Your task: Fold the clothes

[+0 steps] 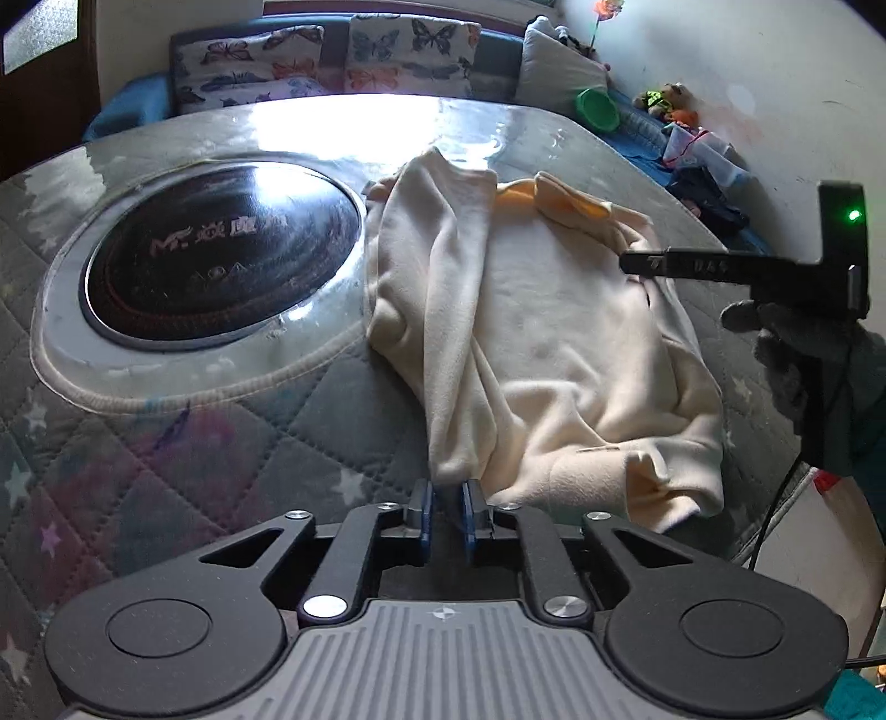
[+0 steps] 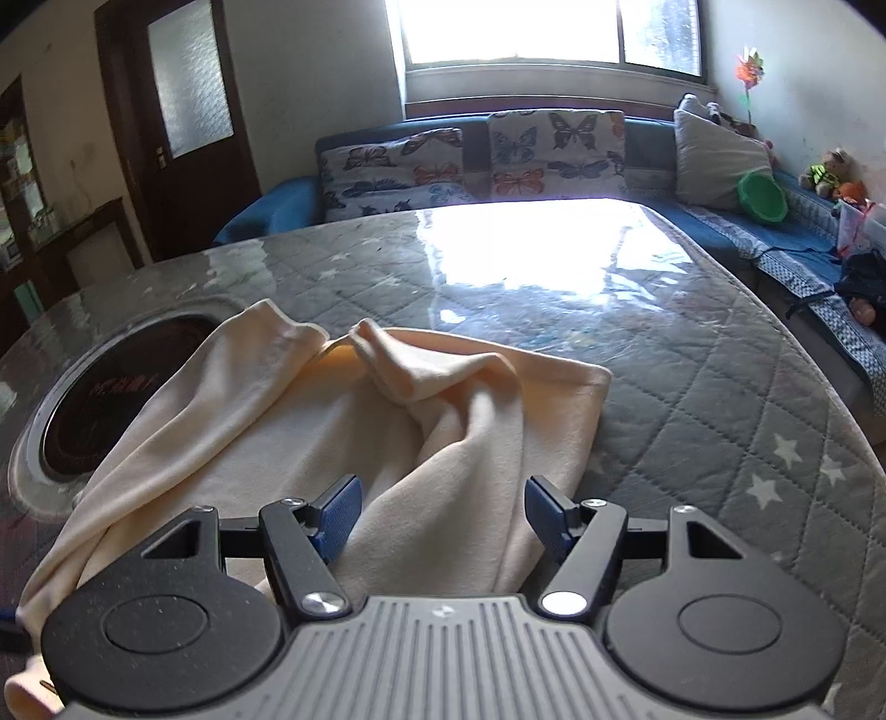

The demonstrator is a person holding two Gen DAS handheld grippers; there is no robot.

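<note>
While the cream garment [image 1: 554, 343] lies crumpled on the quilted table cover [image 1: 183, 443], just to the right of the round dark cooktop [image 1: 221, 255] set into the table, I have one long fold of it pinched in my left gripper [image 1: 447, 498]. The blue pads are drawn in tight on the bunched end of that fold, which runs away from me up towards the far edge of the cloth. My right gripper [image 2: 443, 509] is spread wide, blue pads well apart, hanging over the near edge of the same garment with nothing between them; a ridge of cloth rises in the gap but neither pad touches it, as far as I can tell. In the left view, that right gripper shows at the right edge, held in a gloved hand [image 1: 797, 354], with a green light glowing on its body and a black cable trailing down. In the right view, the garment's left edge drapes partly over the rim of the cooktop. A glossy clear sheet covers the table, throwing back hard glare from the window [image 2: 515, 27]. Beyond the table stands a blue sofa [image 2: 266, 210] with butterfly cushions [image 2: 554, 149], a green bowl [image 2: 763, 196] on its right stretch, and a soft toy [image 2: 830, 169] by the wall.
</note>
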